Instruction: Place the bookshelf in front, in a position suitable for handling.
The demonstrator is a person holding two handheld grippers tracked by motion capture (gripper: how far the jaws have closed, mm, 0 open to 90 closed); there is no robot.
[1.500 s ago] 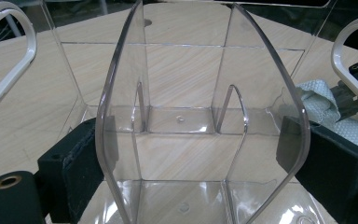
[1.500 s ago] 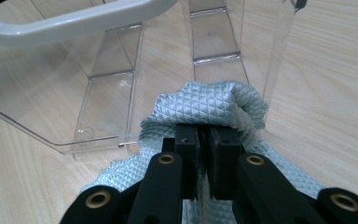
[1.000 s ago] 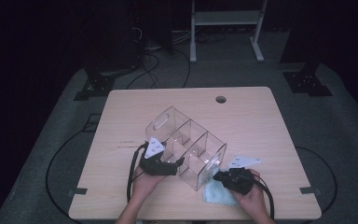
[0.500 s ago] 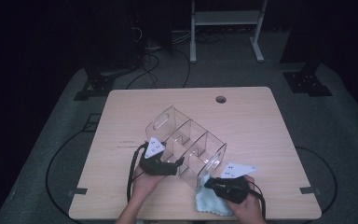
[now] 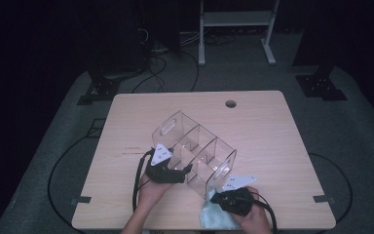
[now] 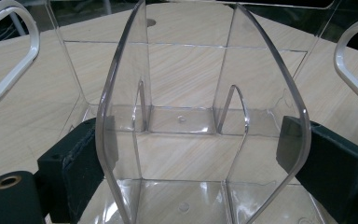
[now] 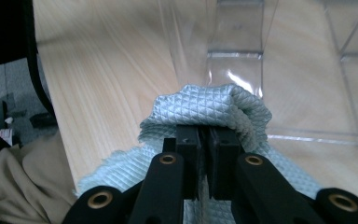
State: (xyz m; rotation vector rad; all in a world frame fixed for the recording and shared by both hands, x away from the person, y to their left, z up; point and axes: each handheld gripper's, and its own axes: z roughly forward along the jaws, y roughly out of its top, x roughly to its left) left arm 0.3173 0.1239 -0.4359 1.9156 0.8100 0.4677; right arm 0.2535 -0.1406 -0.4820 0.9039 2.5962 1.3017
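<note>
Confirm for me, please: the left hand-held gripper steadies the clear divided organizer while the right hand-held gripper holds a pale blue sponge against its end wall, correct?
Not quite: the right hand-held gripper is shut on a pale blue quilted cloth, not a sponge, as the right gripper view shows. The rest stands: the left hand-held gripper straddles the clear divided organizer, and the cloth is at its end wall.

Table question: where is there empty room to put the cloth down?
The far half of the table, from the clear organizer to the round hole, is bare, and so are the strips along both side edges. The near edge is crowded: the left gripper at the organizer, the right gripper pinching the cloth.
</note>
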